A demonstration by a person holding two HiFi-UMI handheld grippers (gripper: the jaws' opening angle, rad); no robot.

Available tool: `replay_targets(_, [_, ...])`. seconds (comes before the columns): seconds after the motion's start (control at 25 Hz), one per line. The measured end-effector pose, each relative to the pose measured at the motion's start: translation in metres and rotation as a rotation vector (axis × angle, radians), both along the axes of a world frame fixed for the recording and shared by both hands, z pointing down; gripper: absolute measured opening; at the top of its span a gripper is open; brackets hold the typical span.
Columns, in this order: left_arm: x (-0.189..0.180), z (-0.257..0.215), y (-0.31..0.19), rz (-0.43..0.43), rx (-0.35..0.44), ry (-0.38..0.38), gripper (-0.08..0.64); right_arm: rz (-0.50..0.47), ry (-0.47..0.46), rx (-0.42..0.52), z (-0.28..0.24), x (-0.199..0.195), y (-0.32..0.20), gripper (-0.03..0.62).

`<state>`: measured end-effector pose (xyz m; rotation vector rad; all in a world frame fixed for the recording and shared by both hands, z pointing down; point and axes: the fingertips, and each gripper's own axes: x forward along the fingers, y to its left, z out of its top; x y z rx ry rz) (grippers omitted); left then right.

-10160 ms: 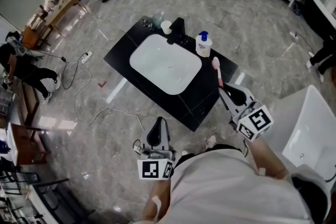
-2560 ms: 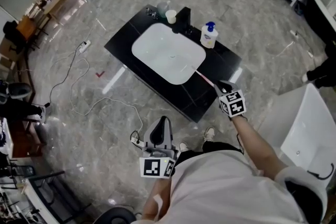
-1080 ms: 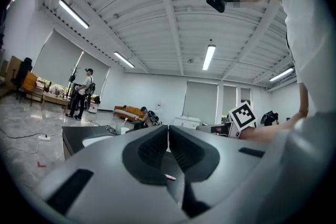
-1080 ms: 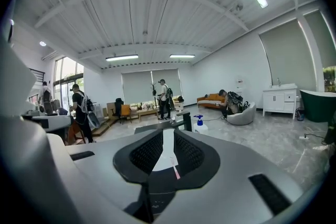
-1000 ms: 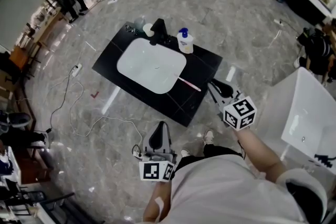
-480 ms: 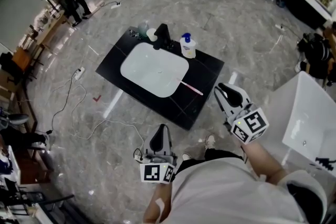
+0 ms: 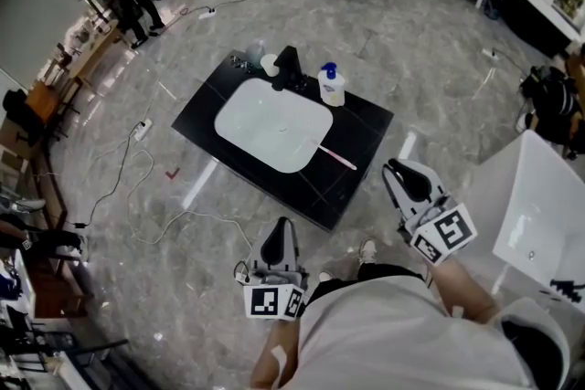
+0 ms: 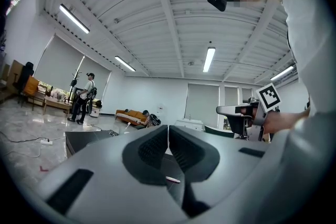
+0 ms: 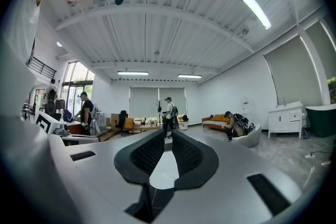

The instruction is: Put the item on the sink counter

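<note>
A pink toothbrush [image 7: 337, 160] lies flat on the black sink counter [image 7: 361, 128], just right of the white basin [image 7: 272, 123]. My right gripper [image 7: 393, 167] is held off the counter's near right corner, apart from the toothbrush, jaws shut and empty; in the right gripper view [image 9: 167, 132] the pads meet with nothing between them. My left gripper [image 7: 278, 224] hangs low by my body, short of the counter's front edge. Its jaws [image 8: 168, 131] are shut on nothing, and the toothbrush [image 8: 172, 180] shows as a small pink sliver beyond them.
A soap pump bottle [image 7: 333, 86], a black faucet [image 7: 289, 67] and a white cup [image 7: 270, 64] stand along the counter's far edge. A white bathtub [image 7: 539, 215] is at the right. Cables [image 7: 137, 187] trail over the marble floor at the left. People stand in the far corners.
The right gripper, which carried the toothbrush earlier, has let it go on the counter and drawn back toward me over the last second. The left gripper has stayed put.
</note>
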<state>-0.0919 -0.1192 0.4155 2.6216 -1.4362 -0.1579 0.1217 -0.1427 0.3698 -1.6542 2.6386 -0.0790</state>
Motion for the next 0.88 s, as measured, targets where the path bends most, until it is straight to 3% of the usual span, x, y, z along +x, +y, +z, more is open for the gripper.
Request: replay_targets(0.88, [-0.001,-0.003,0.001,-0.014,0.010,-0.010,0.012,-0.036,0.018,0.028,-0.002,-0.007,0.014,0.061])
